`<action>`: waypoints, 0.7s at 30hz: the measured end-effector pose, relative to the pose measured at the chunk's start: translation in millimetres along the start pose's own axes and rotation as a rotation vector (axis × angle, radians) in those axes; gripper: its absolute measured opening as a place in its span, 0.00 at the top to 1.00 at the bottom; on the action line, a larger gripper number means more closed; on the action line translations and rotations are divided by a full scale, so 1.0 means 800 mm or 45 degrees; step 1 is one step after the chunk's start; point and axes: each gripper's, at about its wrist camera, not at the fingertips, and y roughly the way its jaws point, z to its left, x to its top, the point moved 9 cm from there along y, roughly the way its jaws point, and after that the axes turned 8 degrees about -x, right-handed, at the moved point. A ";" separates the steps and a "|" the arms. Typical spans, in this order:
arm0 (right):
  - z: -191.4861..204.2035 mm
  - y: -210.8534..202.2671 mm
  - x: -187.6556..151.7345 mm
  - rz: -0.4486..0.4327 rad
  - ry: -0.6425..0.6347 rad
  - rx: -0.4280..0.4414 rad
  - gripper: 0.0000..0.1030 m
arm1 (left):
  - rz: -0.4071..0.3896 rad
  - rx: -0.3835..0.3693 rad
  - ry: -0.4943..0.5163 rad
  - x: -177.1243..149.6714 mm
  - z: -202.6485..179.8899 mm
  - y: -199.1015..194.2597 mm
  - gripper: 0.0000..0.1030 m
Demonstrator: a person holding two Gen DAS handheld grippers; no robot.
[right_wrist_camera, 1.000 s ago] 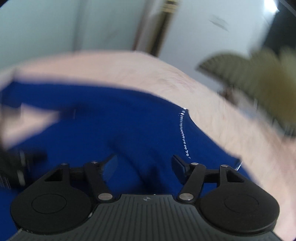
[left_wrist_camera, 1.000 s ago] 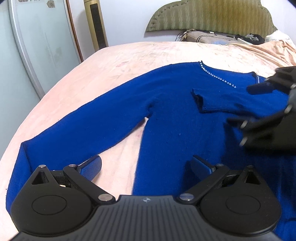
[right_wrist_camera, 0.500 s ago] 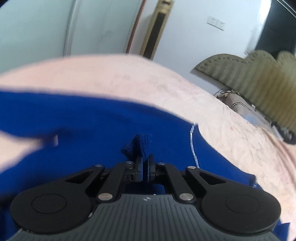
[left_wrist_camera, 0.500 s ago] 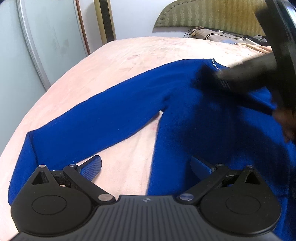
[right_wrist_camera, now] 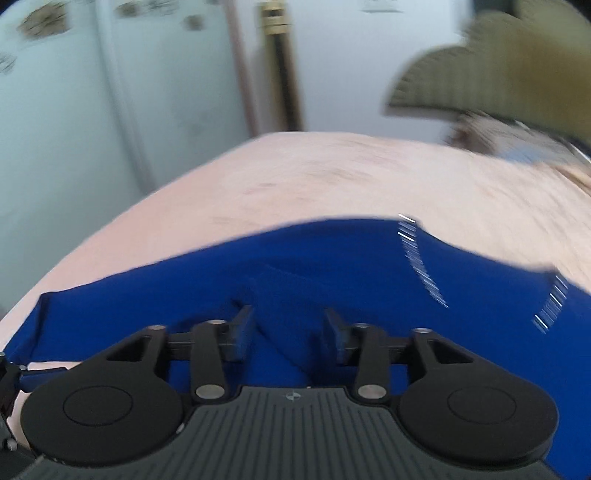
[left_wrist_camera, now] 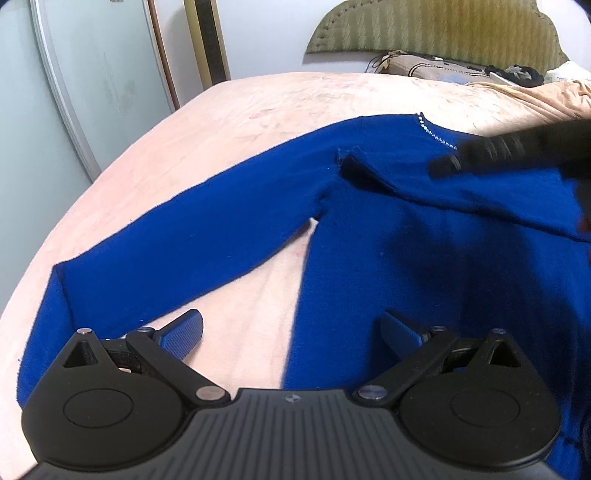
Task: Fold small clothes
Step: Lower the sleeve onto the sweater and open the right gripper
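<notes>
A blue knit sweater with a beaded neckline lies flat on the bed. Its left sleeve stretches out toward the near left. Its other sleeve lies folded across the chest, cuff near the armpit. My left gripper is open and empty, low over the hem and bare sheet. My right gripper is open just above the folded sleeve, gripping nothing. It shows as a dark blur in the left wrist view.
The bed has a pale peach sheet. A green padded headboard with a bag and clutter stands at the far end. A glass wardrobe door runs along the left side.
My right gripper was shut on the sleeve cuff half a second ago. It has carried the cuff left across the chest and opened, letting it go. My left gripper stayed open, drifting slightly.
</notes>
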 end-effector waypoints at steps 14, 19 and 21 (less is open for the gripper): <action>-0.040 -0.055 -0.082 0.061 -0.014 -0.239 0.05 | 0.017 0.022 -0.004 0.002 -0.009 0.002 0.00; -0.065 -0.073 -0.108 0.080 0.077 -0.287 0.03 | 0.027 0.030 -0.011 0.000 -0.013 0.002 0.00; -0.071 -0.078 -0.116 0.083 0.097 -0.298 0.03 | 0.030 0.042 -0.009 -0.001 -0.014 0.001 0.00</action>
